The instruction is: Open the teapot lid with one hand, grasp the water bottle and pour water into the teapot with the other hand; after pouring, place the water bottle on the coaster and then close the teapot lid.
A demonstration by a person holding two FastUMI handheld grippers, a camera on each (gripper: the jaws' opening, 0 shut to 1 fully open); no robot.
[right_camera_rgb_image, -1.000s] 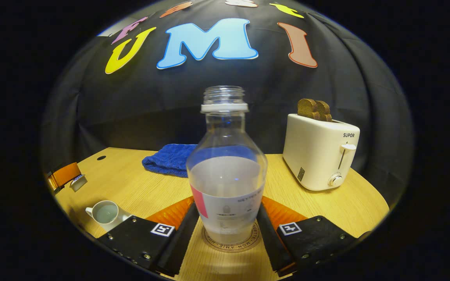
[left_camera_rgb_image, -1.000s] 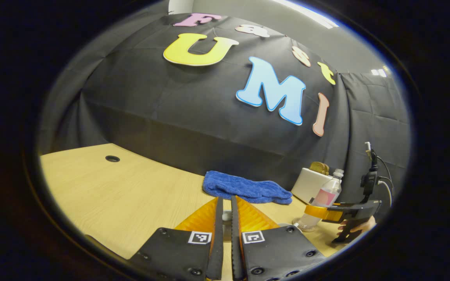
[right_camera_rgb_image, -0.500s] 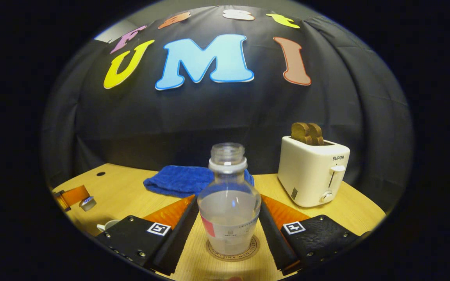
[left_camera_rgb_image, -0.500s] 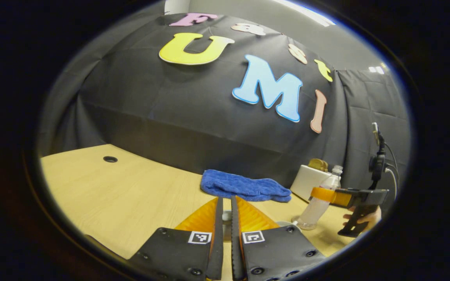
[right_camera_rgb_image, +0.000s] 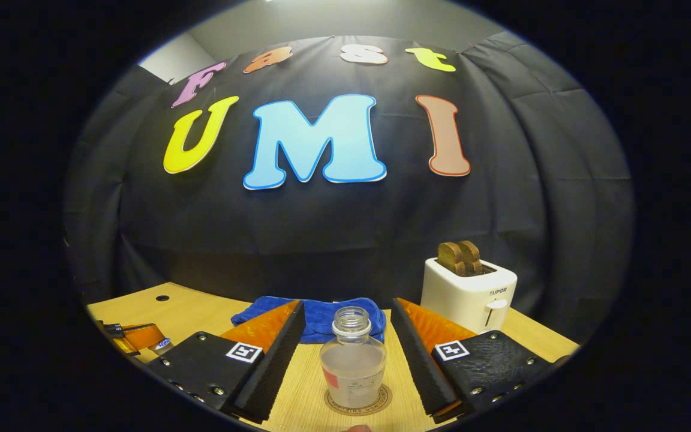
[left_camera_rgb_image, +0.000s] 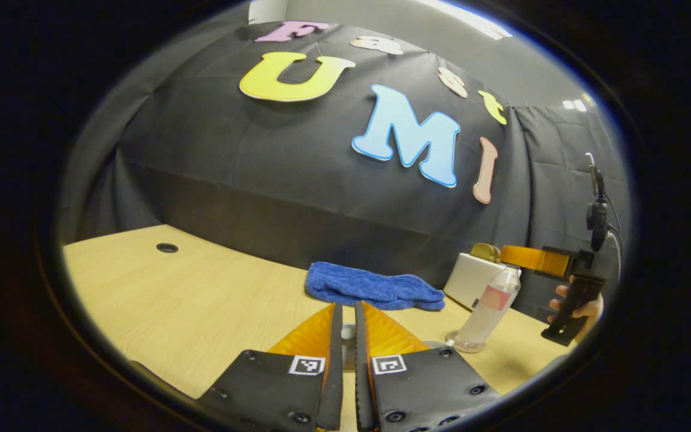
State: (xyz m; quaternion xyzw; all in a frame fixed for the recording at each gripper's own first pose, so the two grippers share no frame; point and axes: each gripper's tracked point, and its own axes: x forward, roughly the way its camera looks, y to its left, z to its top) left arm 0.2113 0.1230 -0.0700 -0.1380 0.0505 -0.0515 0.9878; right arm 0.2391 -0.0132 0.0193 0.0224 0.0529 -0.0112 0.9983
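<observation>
Left gripper view: left tongs (left_camera_rgb_image: 348, 336) at bottom centre, fingers nearly together, clenched on a small pale knob that peeks out between them. I judge that's the teapot lid (left_camera_rgb_image: 348, 331), but too little shows to be sure. Teapot body is hidden under the fingers. Water bottle (left_camera_rgb_image: 489, 309) stands upright on the worktop (left_camera_rgb_image: 189, 300) at lower right, right tongs (left_camera_rgb_image: 522, 257) level with its neck and not gripping it, a hand (left_camera_rgb_image: 579, 306) on the handle. Blue towel (left_camera_rgb_image: 372, 287) and toaster (left_camera_rgb_image: 474, 279) sit behind.

Right gripper view: right tongs (right_camera_rgb_image: 348, 324) released, fingers spread wide at bottom centre. Bottle (right_camera_rgb_image: 352, 360) sits between them without contact, upright on the coaster (right_camera_rgb_image: 381, 403), partly full, cap off.

Status: bottle placement on the coaster looks done, pour presumably done. Left to do: close the teapot lid.
</observation>
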